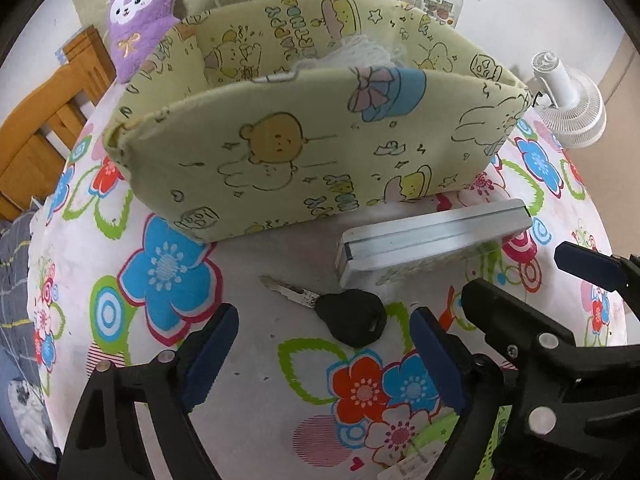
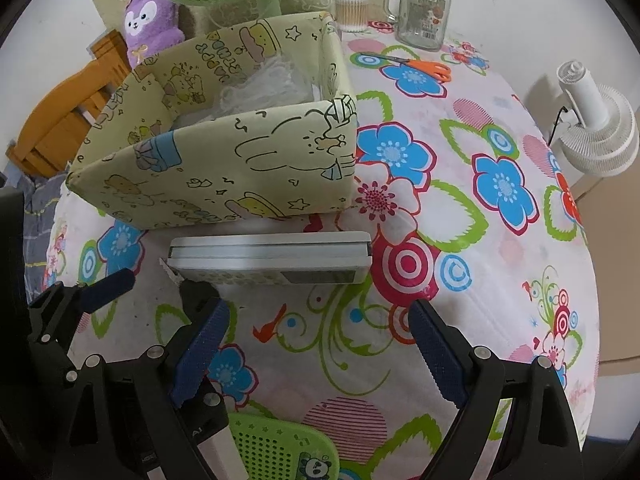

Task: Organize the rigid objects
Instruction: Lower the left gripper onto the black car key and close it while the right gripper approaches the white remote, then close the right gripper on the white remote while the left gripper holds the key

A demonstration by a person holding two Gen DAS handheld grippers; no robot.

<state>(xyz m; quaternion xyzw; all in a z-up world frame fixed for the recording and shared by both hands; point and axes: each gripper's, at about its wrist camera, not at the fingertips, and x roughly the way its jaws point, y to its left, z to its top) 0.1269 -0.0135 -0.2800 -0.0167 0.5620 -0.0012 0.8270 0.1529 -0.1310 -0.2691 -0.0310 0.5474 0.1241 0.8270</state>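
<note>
- I see the black-headed metal key lying flat on the floral tablecloth, blade scuffed, near the yellow cartoon-print fabric box.
- My left gripper hovers jaws wide, empty.
- My right gripper likewise wide, empty, near the white rectangular remote.

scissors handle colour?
Orange. The scissors lie on the floral tablecloth near the glass jar; the right wrist view shows them best.
</note>
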